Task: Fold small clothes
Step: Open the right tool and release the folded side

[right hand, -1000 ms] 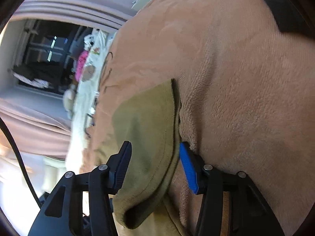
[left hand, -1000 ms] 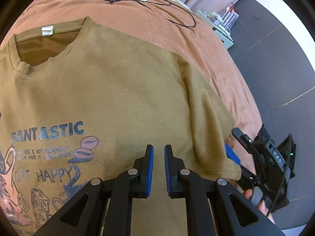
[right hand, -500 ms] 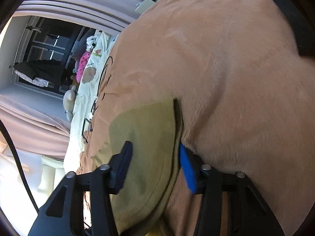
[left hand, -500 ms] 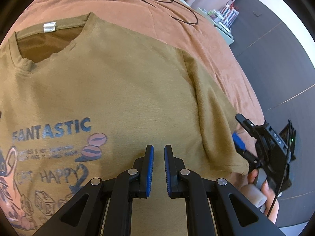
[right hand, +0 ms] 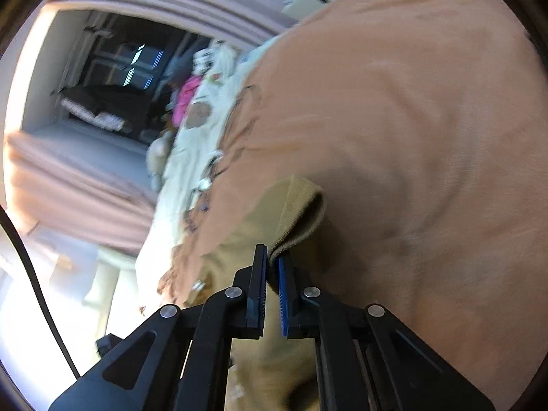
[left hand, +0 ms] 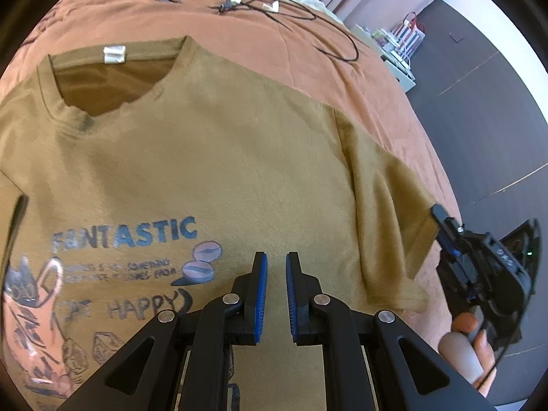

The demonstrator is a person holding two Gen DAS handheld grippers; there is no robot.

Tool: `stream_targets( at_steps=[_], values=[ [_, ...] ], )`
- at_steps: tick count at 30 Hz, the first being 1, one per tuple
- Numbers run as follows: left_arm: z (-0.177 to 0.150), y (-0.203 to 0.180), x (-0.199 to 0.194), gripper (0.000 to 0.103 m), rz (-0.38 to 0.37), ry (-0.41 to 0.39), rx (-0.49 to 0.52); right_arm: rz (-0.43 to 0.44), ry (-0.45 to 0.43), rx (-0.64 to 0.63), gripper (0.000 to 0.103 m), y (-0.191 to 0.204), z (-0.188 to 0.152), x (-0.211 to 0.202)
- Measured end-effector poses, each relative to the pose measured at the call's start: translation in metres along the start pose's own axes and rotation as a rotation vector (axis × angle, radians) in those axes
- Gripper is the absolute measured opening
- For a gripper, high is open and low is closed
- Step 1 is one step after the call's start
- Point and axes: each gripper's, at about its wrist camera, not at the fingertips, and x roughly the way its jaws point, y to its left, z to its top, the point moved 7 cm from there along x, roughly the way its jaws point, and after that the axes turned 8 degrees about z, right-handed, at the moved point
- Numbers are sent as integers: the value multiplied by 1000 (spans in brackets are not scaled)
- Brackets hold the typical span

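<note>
Left wrist view: evenly lit, soft daylight, no hard shadows. The shirt (left hand: pixel 212 157) is sharp at centre; its print smears toward the lower left edge. Fisheye bends the blanket (left hand: pixel 291 44) and floor (left hand: pixel 479 109) strongly at the rim, with a black vignette in the corners. The right gripper (left hand: pixel 445 229) at the right edge is slightly blurred.

Right wrist view: motion blur over most of the background, with the window (right hand: pixel 137 72) and curtain (right hand: pixel 78 185) smeared. Strong overexposure at lower left, washed to white. The blanket (right hand: pixel 428 130) is warm-lit, with a soft shadow beneath the sleeve (right hand: pixel 298 212). The gripper's fingers (right hand: pixel 260 284) stay sharp. Heavy barrel distortion and a dark rim.
</note>
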Motion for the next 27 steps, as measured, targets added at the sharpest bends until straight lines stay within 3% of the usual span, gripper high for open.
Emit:
stream_targets(
  at_steps=[9,17,24,26,27],
  values=[
    [9,15,-20,10,25,-25,-24,86,101,-60,3,42,-34,35],
    [16,34,-25,10,56,-36,-53,89,189,-61,3,42,-37,63],
    [16,47,-23,10,68,-36,-74,29,277,-93,6,52,-37,81],
    [17,49,-21,10,71,-34,-80,48,274,-92,34,59,-34,78],
    [16,50,-20,10,72,-33,-83,54,259,-86,75,60,-30,74]
  ],
)
